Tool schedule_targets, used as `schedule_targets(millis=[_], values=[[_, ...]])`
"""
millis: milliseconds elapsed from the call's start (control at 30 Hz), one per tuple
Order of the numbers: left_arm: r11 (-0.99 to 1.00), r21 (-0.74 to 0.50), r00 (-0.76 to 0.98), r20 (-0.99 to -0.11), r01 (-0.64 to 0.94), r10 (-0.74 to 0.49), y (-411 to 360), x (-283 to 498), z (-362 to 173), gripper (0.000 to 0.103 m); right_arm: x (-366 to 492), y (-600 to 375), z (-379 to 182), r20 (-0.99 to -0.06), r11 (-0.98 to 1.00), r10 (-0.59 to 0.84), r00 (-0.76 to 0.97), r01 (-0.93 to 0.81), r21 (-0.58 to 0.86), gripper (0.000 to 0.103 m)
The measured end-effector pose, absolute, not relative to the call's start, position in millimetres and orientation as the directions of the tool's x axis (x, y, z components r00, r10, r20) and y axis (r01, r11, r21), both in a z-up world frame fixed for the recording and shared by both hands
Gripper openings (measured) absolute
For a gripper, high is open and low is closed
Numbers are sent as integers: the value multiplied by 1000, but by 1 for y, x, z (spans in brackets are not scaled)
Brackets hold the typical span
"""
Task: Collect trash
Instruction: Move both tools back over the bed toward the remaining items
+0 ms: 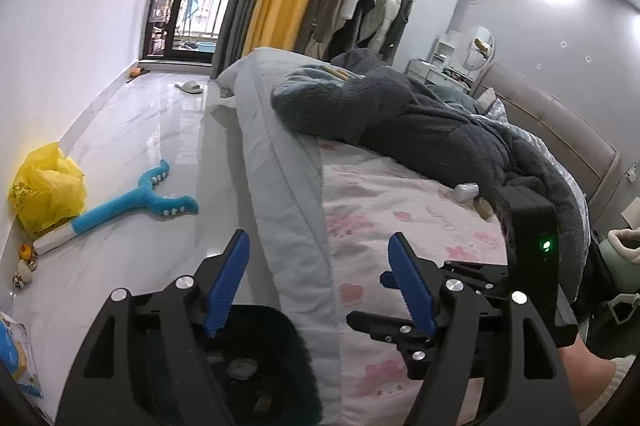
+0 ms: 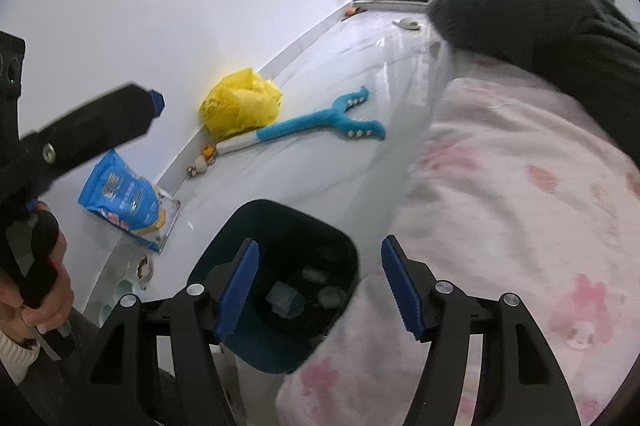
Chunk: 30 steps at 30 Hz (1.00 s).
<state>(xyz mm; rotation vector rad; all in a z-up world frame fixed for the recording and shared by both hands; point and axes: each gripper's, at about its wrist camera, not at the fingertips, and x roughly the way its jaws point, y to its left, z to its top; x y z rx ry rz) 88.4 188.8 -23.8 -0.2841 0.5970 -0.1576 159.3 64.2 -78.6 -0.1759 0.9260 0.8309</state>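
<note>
Two tools out, both gaping and empty — the left tool (image 1: 316, 280) hangs over the bed (image 1: 400, 194) edge, the right tool (image 2: 318, 286) above the dark bin (image 2: 328, 230) on the floor, scraps of trash (image 2: 286, 300) lying inside. Yellow bag (image 2: 240, 102) sits by the wall.

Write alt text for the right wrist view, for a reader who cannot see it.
The right tool, open and empty, hangs over a dark bin holding scraps beside a pink-patterned bed. On the white floor by the wall lie a yellow bag, a blue toy and a blue packet.
</note>
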Motion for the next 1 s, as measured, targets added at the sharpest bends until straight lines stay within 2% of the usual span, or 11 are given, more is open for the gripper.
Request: schedule_targets(millis=[433,1000], values=[[948,-301,805,-534,103,-258,138,122,-23,82,188,1,-56,-718,747,543,435,-641,176,68],[946,-281,782,-550,159,-294,73,189,-31,85,253,-94,-52,-687,840,465,558,-522,145,70]])
